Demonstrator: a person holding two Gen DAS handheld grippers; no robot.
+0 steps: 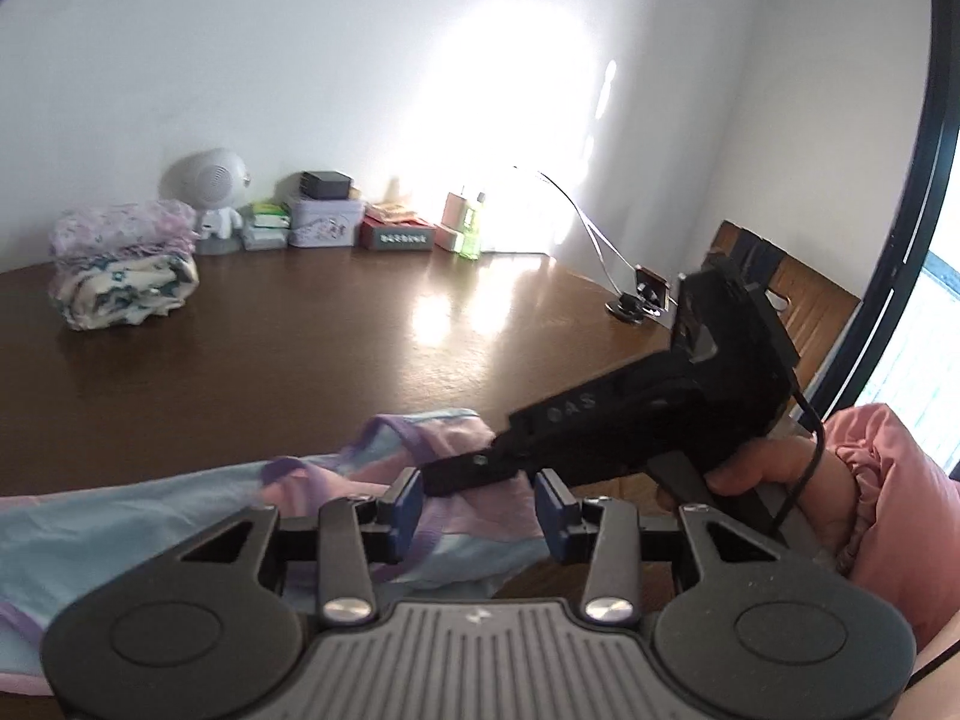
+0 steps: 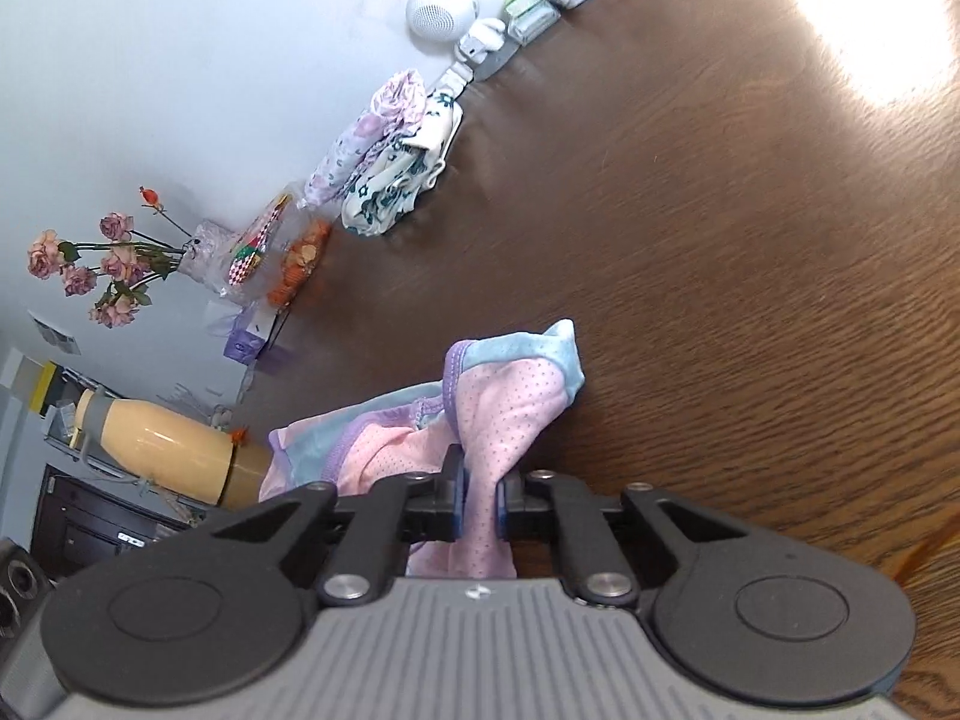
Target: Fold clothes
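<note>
A pink, blue and purple garment [image 2: 510, 396] is lying bunched at the near edge of the brown table [image 2: 750, 210]. The right tool [image 2: 480, 504] is pinching a pink fold of it. The left tool [image 1: 477, 507] is hanging open above the cloth, gripping nothing. A folded pile [image 1: 123, 267] is sitting far back by the wall, leaving broad bare table between.

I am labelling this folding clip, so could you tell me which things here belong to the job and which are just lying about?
Belonging to the job:
pink and blue garment
right gripper, shut on it
left gripper, open
folded pile

Lying about:
speaker figure
tin box
bottle
flowers
table
</note>
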